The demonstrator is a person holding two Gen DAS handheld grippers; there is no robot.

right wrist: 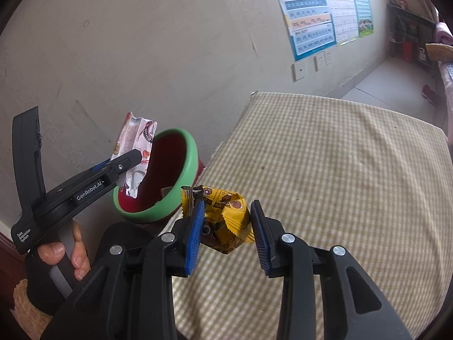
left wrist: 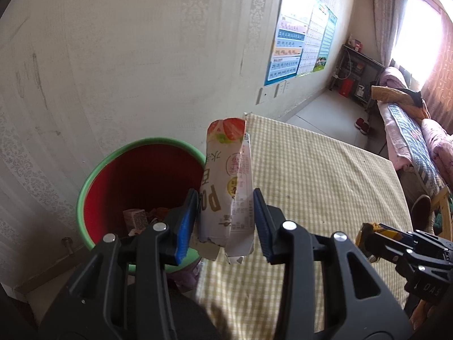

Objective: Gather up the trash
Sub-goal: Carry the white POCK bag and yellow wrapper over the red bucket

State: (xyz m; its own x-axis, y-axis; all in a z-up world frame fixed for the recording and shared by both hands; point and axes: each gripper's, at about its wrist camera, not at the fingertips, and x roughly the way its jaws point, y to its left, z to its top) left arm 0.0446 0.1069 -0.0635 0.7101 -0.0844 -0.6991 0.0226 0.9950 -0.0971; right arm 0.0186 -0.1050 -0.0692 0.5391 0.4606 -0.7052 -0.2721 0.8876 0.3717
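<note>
Checked yellow cloth covers the surface (right wrist: 325, 170), which fills the right half of both views and runs up to a pale wall hung with posters (left wrist: 300, 42). At its left edge stands the bin (left wrist: 93, 181), red inside with a green rim, some scraps already lying at its bottom.

In the left wrist view the left claw (left wrist: 225, 221) is closed on a white strawberry wrapper (left wrist: 226, 175), held upright at centre frame, right of the bin's mouth. In the right wrist view the right claw (right wrist: 226, 235) is pinched on a crumpled yellow wrapper (right wrist: 226, 215) at lower centre, over the cloth's edge and just right of the bin.

Both wrappers look to be on their way to the bin. To drop them well, each claw should probably be carried fully over the red opening before letting go, since light foil may drift or catch on the rim.

The two claws are close together, so going in one at a time would avoid a knock. A bed (left wrist: 410, 130) and a shelf (left wrist: 356, 70) sit at upper right, well apart.
</note>
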